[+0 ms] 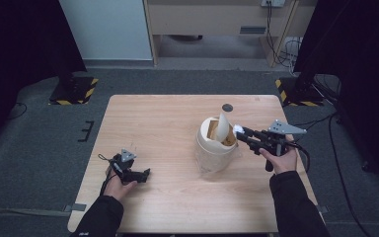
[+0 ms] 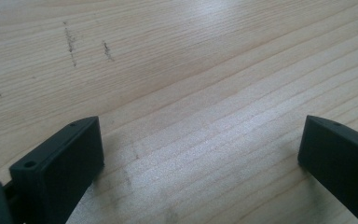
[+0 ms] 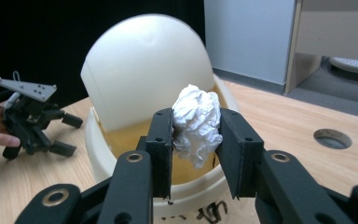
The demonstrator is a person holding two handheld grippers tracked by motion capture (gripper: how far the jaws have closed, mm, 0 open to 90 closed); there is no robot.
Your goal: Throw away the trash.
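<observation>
I held the crumpled white paper ball [image 3: 196, 123] pinched between the jaws of my right gripper [image 1: 240, 132], just over the open mouth of the cream plastic bin with its swing lid [image 1: 216, 143] tipped up, probably to drop it inside. My left gripper [image 1: 137, 175] rested wide and empty on the wooden table [image 1: 153, 123], out of the way.

Crumpled white paper [image 3: 196, 122], smooth matt cream plastic bin [image 3: 144, 70], pale grained wood table [image 2: 191, 60].
</observation>
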